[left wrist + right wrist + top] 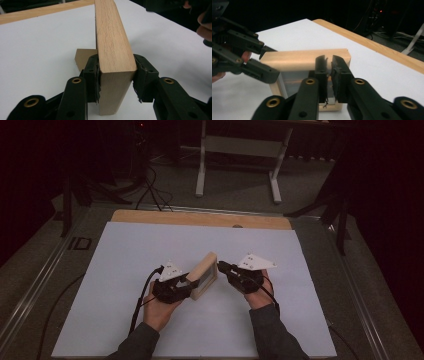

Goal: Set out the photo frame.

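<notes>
High view: a wooden picture frame (pixel 205 275) stands on edge mid-bench, between both claws. Left gripper view: the left claw (pixel 116 80) clamps the frame's thick edge. Right gripper view: the right claw (pixel 329 75) is nearly clenched at the frame's front, nothing visibly caught; pushing there could tip the frame.

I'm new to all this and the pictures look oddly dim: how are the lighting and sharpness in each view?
High view: the room is dark at the edges, the white table sheet the brightest part, detail soft. Left gripper view: evenly lit, the wooden frame sharp near the camera, with a faint shadow to its right. Right gripper view: the background is black, and the near black gripper is slightly blurred.
</notes>
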`<act>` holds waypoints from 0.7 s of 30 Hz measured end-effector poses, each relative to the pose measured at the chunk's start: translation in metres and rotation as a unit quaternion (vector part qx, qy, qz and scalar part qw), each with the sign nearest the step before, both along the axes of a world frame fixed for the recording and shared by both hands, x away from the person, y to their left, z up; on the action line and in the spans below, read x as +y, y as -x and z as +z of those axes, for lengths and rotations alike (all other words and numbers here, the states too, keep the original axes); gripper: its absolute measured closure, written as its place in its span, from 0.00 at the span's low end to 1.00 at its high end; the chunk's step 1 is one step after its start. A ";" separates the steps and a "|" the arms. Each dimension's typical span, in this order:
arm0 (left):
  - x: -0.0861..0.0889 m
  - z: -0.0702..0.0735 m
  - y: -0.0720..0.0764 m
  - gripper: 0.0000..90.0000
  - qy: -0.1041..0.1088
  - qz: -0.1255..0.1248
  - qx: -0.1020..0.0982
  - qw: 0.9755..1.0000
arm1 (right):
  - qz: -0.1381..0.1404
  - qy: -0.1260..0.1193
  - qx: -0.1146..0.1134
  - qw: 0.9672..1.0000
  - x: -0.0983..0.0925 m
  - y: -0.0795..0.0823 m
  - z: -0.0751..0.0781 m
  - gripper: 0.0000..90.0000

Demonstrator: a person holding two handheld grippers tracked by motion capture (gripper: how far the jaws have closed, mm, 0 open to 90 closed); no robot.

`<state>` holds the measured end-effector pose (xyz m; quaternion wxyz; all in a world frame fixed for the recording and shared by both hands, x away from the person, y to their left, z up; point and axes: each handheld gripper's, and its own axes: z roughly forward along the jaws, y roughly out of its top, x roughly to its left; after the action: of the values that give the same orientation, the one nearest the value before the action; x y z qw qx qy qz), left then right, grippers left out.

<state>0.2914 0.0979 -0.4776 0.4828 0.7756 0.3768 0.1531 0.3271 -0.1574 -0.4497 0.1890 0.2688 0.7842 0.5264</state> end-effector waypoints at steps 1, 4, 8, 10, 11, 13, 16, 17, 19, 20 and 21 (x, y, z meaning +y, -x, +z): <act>0.000 0.000 0.001 0.67 -0.002 -0.002 -0.003 1.000 | -0.001 -0.002 -0.002 1.000 0.000 0.000 0.001 0.96; -0.001 0.000 0.002 0.67 -0.007 -0.008 -0.009 1.000 | -0.007 -0.007 -0.010 1.000 -0.002 0.001 0.002 1.00; -0.001 -0.001 0.002 0.67 -0.009 -0.014 -0.013 1.000 | -0.009 -0.007 -0.009 1.000 -0.001 0.001 0.002 1.00; -0.002 -0.001 0.002 0.67 -0.010 -0.015 -0.014 1.000 | -0.008 -0.004 -0.009 1.000 0.001 0.001 0.001 1.00; -0.002 -0.001 0.003 0.67 -0.011 -0.016 -0.014 1.000 | -0.008 -0.002 -0.010 1.000 0.002 0.001 0.001 1.00; -0.001 -0.001 0.003 0.67 -0.012 -0.018 -0.016 1.000 | -0.009 0.001 -0.009 1.000 0.003 0.000 0.000 1.00; -0.002 -0.001 0.003 0.67 -0.015 -0.024 -0.021 0.999 | -0.012 0.001 -0.005 1.000 0.003 -0.002 0.000 1.00; -0.002 -0.001 0.003 0.67 -0.015 -0.025 -0.022 0.999 | -0.014 0.000 -0.003 1.000 0.003 -0.004 0.001 1.00; -0.002 -0.002 0.003 0.67 -0.016 -0.026 -0.024 0.999 | -0.016 -0.002 -0.001 1.000 0.003 -0.006 0.001 1.00; -0.002 -0.002 0.004 0.67 -0.016 -0.028 -0.026 0.999 | -0.017 -0.003 0.001 1.000 0.003 -0.007 0.002 1.00; -0.002 -0.002 0.004 0.67 -0.017 -0.029 -0.026 0.999 | -0.019 -0.004 0.002 1.000 0.003 -0.009 0.002 1.00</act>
<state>0.2878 0.0957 -0.4794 0.4836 0.7900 0.3386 0.1655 0.3364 -0.1545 -0.4479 0.1962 0.2858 0.7770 0.5254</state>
